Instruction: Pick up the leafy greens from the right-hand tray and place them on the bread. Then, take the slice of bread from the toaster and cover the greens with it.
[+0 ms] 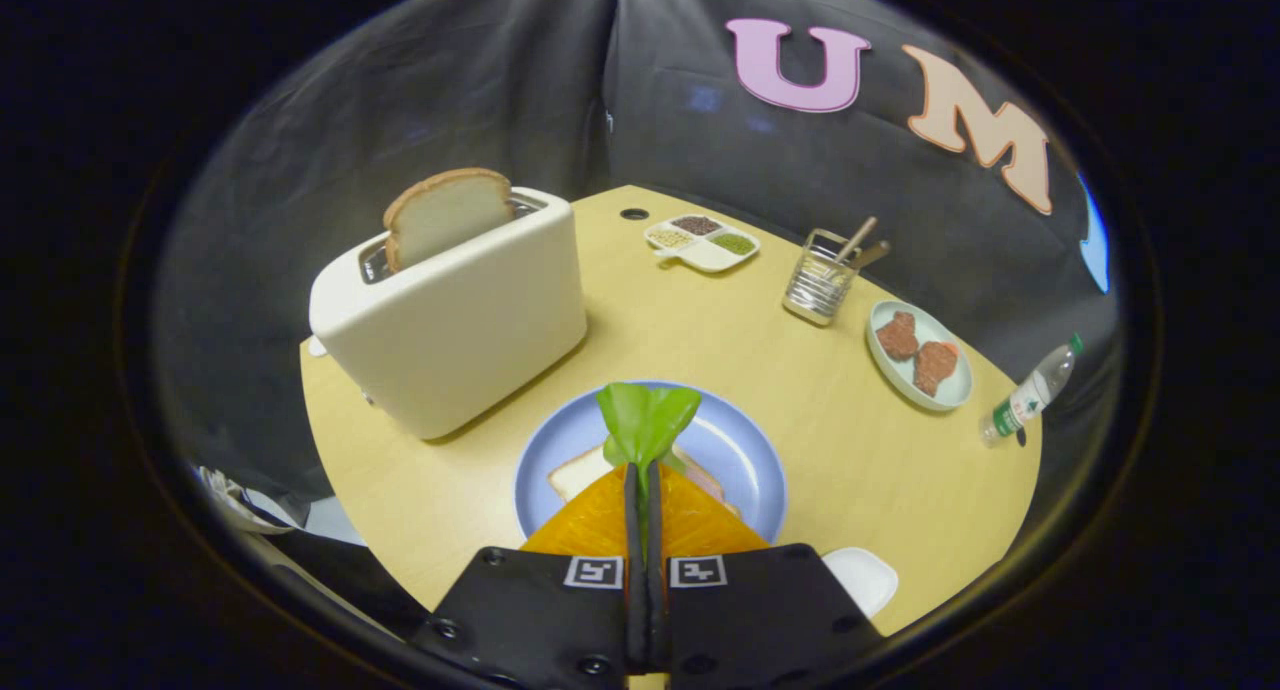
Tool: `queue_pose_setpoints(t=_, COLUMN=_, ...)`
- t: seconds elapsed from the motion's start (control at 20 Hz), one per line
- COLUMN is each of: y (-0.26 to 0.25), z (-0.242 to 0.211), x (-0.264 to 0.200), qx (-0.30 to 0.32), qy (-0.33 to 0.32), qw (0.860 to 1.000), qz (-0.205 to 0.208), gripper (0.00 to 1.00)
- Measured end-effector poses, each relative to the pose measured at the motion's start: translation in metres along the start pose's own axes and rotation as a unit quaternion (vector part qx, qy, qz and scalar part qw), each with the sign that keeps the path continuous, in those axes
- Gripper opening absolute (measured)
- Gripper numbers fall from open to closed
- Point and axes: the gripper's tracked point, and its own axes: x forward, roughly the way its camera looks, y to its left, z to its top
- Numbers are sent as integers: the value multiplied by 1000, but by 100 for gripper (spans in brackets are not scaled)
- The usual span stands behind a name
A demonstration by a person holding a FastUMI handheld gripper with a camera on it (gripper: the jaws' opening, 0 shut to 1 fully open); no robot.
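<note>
Toaster (450,315) with its bread slice (445,215) sitting left on the worktop (850,450); we're holding the gripper (643,495) clenched on the leafy greens (645,420), leaf upright, directly over the bread (578,470) on the blue plate (745,450); lowering straight down next, probably.

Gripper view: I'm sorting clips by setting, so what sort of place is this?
Likely a staged kitchen table in a booth: a toaster holding bread, a blue plate, and cloth walls. The gripper is shut on leafy greens.
</note>
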Motion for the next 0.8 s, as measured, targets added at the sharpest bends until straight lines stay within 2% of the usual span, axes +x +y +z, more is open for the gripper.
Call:
queue_pose_setpoints(t=0.45, y=12, z=-4, x=28, qx=-18, qy=14, qw=1000, qz=4, gripper=5)
queue_pose_setpoints(t=0.6, y=11, z=-7, x=33, qx=-17, qy=18, qw=1000, qz=0, gripper=23)
queue_pose_setpoints(t=0.65, y=9, z=-7, x=33, qx=-14, qy=18, qw=1000, qz=-2, gripper=28)
queue_pose_setpoints(t=0.75, y=7, z=-8, x=35, qx=-11, qy=21, qw=1000, qz=-6, gripper=30)
queue_pose_setpoints(t=0.8, y=4, z=-10, x=37, qx=-13, qy=23, qw=1000, qz=-11, gripper=39)
